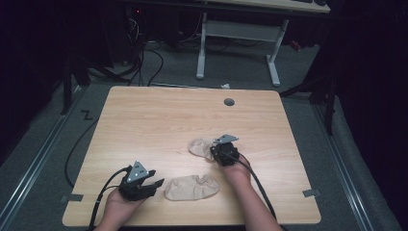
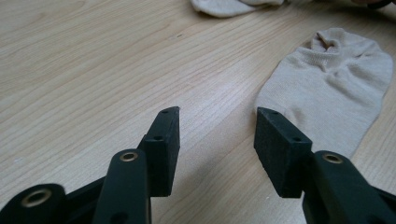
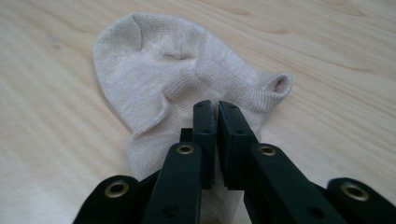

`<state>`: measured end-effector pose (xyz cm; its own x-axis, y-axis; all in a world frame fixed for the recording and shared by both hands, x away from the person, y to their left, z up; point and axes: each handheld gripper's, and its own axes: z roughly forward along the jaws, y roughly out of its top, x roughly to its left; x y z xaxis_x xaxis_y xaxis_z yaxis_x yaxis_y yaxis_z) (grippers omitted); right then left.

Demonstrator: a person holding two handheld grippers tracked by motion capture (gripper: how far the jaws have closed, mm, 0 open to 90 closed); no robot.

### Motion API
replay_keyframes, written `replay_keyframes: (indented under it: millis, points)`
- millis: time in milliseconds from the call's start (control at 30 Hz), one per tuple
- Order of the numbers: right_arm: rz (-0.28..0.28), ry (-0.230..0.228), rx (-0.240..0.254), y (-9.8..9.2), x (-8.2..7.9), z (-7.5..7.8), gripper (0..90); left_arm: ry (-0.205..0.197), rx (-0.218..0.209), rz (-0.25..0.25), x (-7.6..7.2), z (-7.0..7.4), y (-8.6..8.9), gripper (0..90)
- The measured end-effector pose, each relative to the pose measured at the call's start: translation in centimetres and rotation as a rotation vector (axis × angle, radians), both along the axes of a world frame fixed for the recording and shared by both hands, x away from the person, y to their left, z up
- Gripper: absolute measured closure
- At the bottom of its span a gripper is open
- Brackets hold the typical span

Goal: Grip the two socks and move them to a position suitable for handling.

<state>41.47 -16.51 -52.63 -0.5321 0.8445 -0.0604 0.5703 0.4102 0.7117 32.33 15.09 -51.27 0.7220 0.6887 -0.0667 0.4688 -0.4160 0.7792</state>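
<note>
So there are two beige ankle socks lying on the wooden tabletop (image 1: pixel 159 115). The far sock (image 3: pixel 177 88) is sitting right of the middle, a bit crumpled, and the right tool (image 3: pixel 217 109) is coming in at its near edge. Its jaws are nearly together, just a thin slit between them, and they're pinching a bit of the sock's knit by the cuff opening. From above, that tool (image 1: pixel 219 151) is lying right over the sock's right end, with the person's hand behind it.

The near sock (image 1: pixel 191 186) is lying flat close to the front edge of the tabletop, well apart from the far one. The left tool (image 2: pixel 217 123) is sitting just beside its left end with jaws spread wide and nothing between them, only bare wood; its right jaw is hanging over the edge of that sock (image 2: pixel 327 88). A small grey round cap (image 1: pixel 229 102) is sitting near the far edge of the tabletop.
</note>
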Motion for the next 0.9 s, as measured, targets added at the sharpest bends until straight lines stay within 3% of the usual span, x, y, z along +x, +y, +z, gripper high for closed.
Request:
replay_keyframes:
  millis: [167, 367, 700, 900]
  points:
    - [0.035, -0.005, 0.005, 0.9, -1.5, -0.1, 86.0, 0.025, -0.011, -0.015, -0.1, -0.2, -0.5, 50.9]
    - [0.097, 0.0, 0.007, 1.9, -3.6, -0.1, 86.0, 0.012, 0.009, -0.05, -0.5, -0.3, -1.8, 51.7]
    - [0.149, -0.013, -0.018, 2.9, -5.8, 0.0, 85.7, 0.013, -0.018, -0.031, 0.9, -0.4, -2.5, 51.5]
    - [0.148, -0.008, -0.006, 2.7, -5.8, 0.0, 85.3, 0.007, -0.016, -0.039, 1.9, -0.2, -3.3, 51.8]
